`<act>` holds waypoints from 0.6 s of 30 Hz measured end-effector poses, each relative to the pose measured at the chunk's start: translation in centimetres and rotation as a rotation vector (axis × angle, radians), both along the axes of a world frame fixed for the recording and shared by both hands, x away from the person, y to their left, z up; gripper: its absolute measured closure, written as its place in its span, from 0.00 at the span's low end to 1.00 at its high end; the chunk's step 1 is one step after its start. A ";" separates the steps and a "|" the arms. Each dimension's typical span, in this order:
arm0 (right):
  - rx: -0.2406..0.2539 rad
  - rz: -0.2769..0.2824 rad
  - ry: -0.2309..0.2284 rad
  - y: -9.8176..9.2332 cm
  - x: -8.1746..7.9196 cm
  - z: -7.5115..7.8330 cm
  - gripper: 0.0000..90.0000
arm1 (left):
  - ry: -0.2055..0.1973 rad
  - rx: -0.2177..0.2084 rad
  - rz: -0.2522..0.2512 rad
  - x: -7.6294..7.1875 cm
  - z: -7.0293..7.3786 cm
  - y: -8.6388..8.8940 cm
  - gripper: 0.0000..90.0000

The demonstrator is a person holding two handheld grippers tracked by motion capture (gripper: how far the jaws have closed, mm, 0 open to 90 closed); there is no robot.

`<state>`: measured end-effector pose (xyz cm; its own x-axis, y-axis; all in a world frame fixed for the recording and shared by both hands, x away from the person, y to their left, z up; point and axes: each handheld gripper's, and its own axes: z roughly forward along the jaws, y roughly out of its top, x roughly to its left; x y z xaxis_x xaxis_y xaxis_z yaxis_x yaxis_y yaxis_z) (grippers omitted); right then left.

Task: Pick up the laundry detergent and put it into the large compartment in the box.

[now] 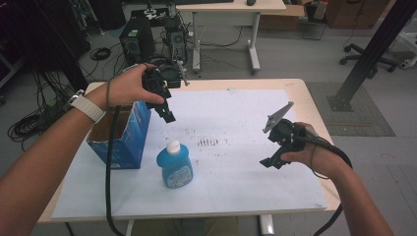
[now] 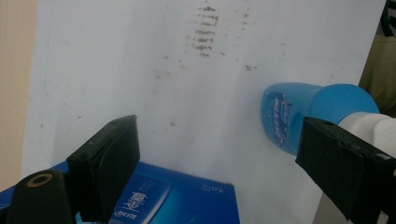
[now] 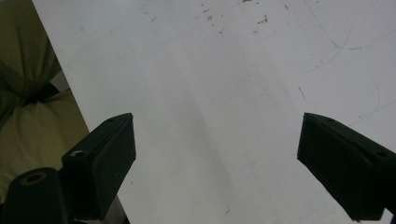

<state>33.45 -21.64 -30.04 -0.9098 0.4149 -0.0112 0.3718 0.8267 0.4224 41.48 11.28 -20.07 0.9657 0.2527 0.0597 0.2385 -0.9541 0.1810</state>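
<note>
Both grippers, left (image 1: 167, 114) and right (image 1: 271, 161), hang empty with jaws apart. A careless descent could topple the blue bottle (image 1: 174, 164), seemingly upright beside the box (image 1: 129, 137) near the counter's left edge.

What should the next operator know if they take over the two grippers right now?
Left gripper: open, empty, held in the air beside the blue box, above the blue bottle.
Right gripper: open, empty, hovering over the bare white sheet on the right.
Bottle: upright on the sheet, white cap on, just right of the box, touched by neither gripper.
Box: open at the top, on the table's left side.
Done: nothing is gripped yet.
Left: probably bring the left gripper down on the bottle and grip it; the goal after that isn't visible.
</note>
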 end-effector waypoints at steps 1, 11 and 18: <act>0.000 0.000 0.000 0.0 0.0 0.0 0.13 | -0.003 0.000 0.000 0.0 0.0 0.0 0.15; -0.002 0.012 0.003 0.1 0.0 -0.2 0.13 | -0.009 -0.009 0.026 -0.2 0.5 -0.1 0.14; 0.004 0.010 -0.008 0.0 0.1 0.1 0.13 | -0.024 -0.005 0.059 -0.4 1.1 0.1 0.11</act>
<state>33.53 -21.61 -29.97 -0.9139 0.4057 -0.0164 0.3602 0.8285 0.4288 41.12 11.36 -18.99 0.9473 0.3099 0.0809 0.2903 -0.9375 0.1916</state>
